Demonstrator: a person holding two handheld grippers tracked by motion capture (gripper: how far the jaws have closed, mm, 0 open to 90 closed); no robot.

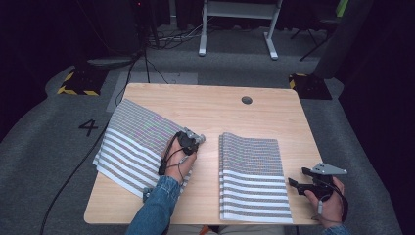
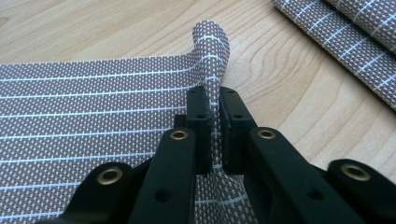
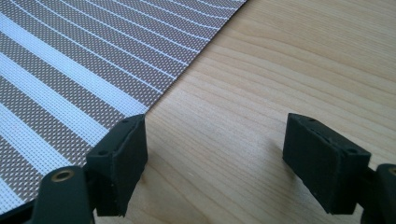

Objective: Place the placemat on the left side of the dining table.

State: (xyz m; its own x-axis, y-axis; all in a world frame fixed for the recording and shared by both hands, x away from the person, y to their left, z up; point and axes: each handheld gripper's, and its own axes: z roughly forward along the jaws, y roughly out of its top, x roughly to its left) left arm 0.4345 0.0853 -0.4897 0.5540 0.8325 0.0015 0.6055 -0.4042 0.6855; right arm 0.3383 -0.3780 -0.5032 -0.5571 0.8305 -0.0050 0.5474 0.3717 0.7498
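Observation:
A brown-and-white striped woven mat (image 1: 132, 142) lies on the left half of the wooden table (image 1: 210, 105), its left edge hanging over the side. My left gripper (image 1: 196, 139) is at the mat's right corner. In the left gripper view its jaws (image 2: 215, 109) are shut on that corner (image 2: 212, 46), which stands pinched upright and curls over above the pads. A second striped mat (image 1: 252, 176), folded or stacked, lies at centre right. My right gripper (image 1: 296, 176) rests just right of it, open, with bare wood (image 3: 215, 158) between the pads and the mat's edge (image 3: 70, 70) to their left.
A round cable hole (image 1: 246, 100) sits near the table's far edge. Beyond the table are a white desk frame (image 1: 240, 24), floor cables and yellow-black weighted bases (image 1: 78, 83). A cable (image 1: 73, 171) trails down the floor at the left.

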